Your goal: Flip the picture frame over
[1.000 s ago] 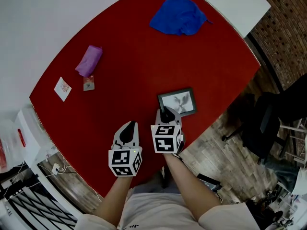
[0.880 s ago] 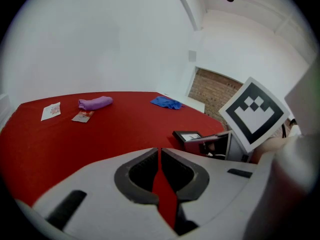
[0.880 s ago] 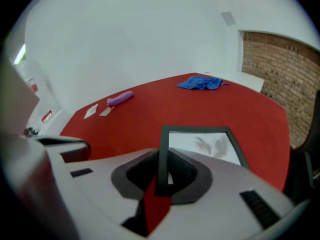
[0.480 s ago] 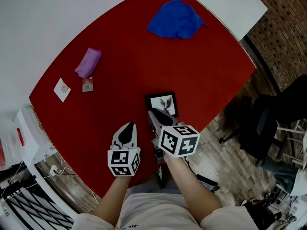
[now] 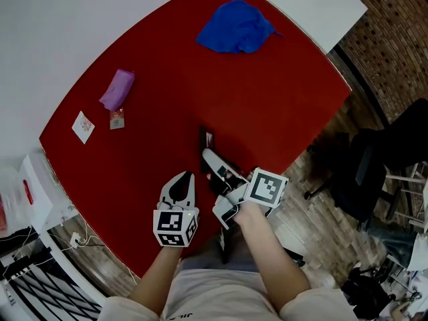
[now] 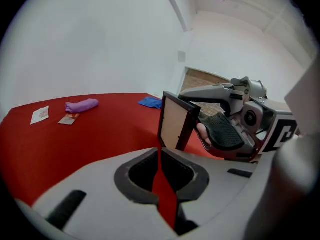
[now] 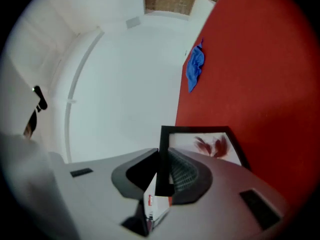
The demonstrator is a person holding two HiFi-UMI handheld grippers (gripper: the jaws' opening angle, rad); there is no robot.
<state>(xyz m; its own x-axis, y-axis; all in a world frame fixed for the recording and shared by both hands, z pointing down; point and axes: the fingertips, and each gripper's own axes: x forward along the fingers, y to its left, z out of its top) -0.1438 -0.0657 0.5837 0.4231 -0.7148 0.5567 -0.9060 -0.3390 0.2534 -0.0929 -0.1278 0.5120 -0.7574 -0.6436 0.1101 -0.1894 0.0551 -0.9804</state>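
My right gripper [image 7: 163, 170] has its jaws partly open and clamped on the black rim of the small black-framed picture [image 6: 173, 124]; in the right gripper view the rim runs straight up between the two pads, with the glass side and its red feather-like print to the right of them. The frame is tipped up on edge, roughly upright; the left gripper view shows its plain beige back facing my left gripper [image 6: 160, 166]. That one has its jaws pressed together with nothing between them, only a sliver of the red table top [image 5: 267, 112] showing through the seam; it hovers just beside the frame on its left, apart from it. I cannot tell whether the frame's lower edge touches the red surface, as the left gripper's body hides it.

From the head view the frame sits close to the near edge of the table, just ahead of both grippers; a broad bare stretch of red lies beyond it, up to the crumpled blue cloth [image 5: 234, 27] near the far edge. The rolled purple cloth [image 5: 117, 89], the small printed packet [image 5: 117, 118] and the white card [image 5: 83, 126] lie well apart to the left, near that side's edge; to the right the table's edge drops to wooden floor [image 5: 301, 212], with a black chair [image 5: 371, 169] standing off it.
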